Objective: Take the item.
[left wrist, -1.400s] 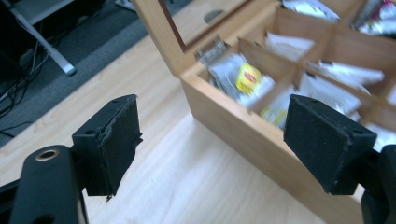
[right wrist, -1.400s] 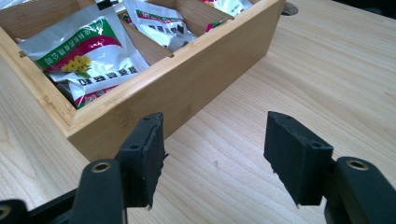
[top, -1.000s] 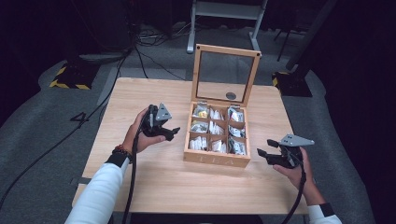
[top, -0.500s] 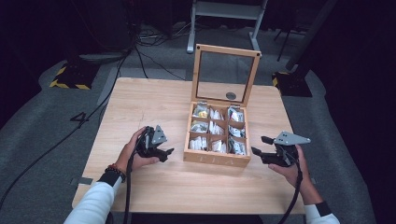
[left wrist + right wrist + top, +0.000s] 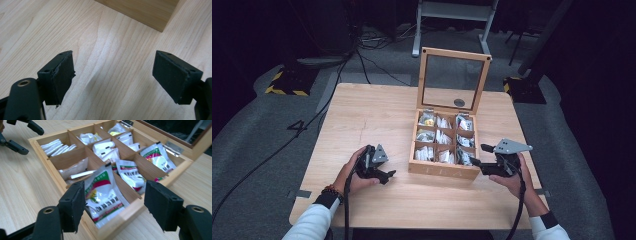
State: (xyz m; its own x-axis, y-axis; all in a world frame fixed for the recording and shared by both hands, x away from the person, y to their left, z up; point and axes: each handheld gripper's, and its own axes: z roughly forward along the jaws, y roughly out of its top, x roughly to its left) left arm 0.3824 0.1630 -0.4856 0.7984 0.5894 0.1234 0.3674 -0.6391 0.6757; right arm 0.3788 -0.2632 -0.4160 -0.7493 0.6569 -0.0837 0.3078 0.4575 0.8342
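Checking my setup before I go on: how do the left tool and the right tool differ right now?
The left tool sits low over bare table left of the wooden box; the right tool is at the box's near right corner. The left tool's jaws frame only tabletop wood; the right tool's jaws frame a packet in the nearest compartment. Both are open and hold nothing.

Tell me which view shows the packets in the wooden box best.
The right gripper view: the packets sit close, print and colours visible, in the wooden box. The high view shows them small. The left gripper view catches just a box corner.
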